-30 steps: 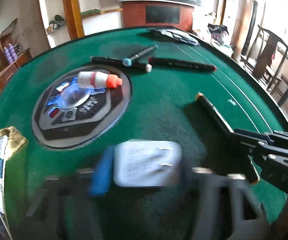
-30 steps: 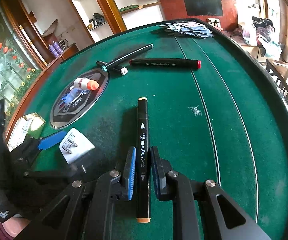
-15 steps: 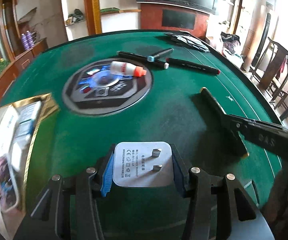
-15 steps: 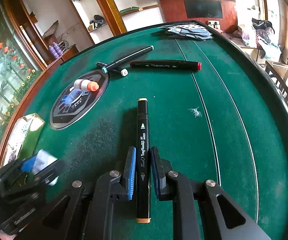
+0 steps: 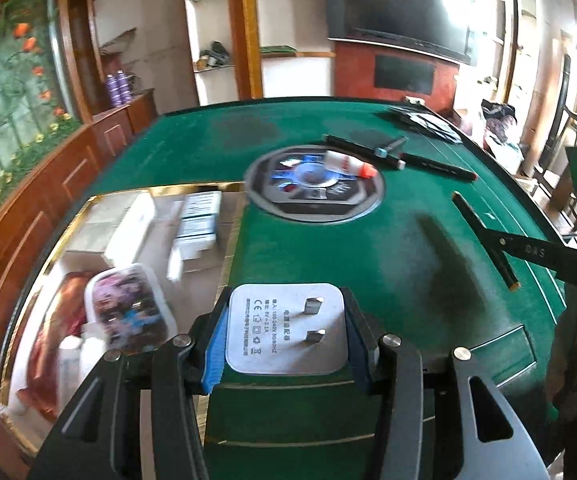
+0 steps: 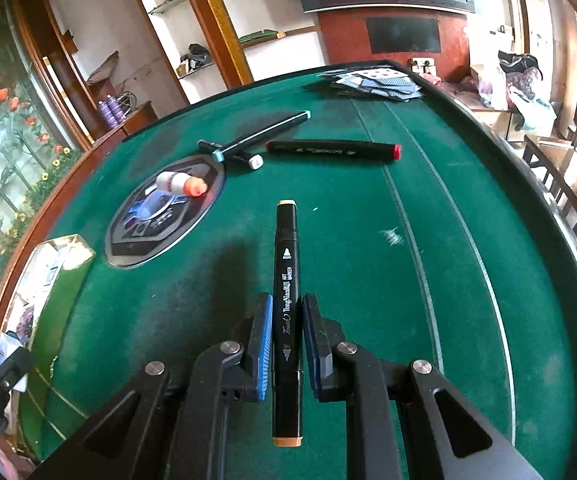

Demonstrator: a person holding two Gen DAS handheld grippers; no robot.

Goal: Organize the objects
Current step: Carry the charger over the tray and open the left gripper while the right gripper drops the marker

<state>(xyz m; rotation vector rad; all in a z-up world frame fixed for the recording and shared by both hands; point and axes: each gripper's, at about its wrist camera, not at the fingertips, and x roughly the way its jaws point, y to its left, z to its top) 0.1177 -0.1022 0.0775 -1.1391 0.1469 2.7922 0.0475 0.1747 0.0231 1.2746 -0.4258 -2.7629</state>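
Note:
My left gripper is shut on a white plug adapter, prongs up, held above the table's front edge beside a gold-rimmed box at the left. My right gripper is shut on a black marker with orange ends, over the green felt table. The marker also shows in the left wrist view. A small white bottle with an orange cap lies on the round centre panel.
The box holds white cartons and a pictured packet. Three more markers lie beyond the panel. A stack of cards sits at the far edge. Chairs stand right of the table.
My left gripper has lifted the adapter off the felt and swung it left toward the box. My right gripper has held still on the marker.

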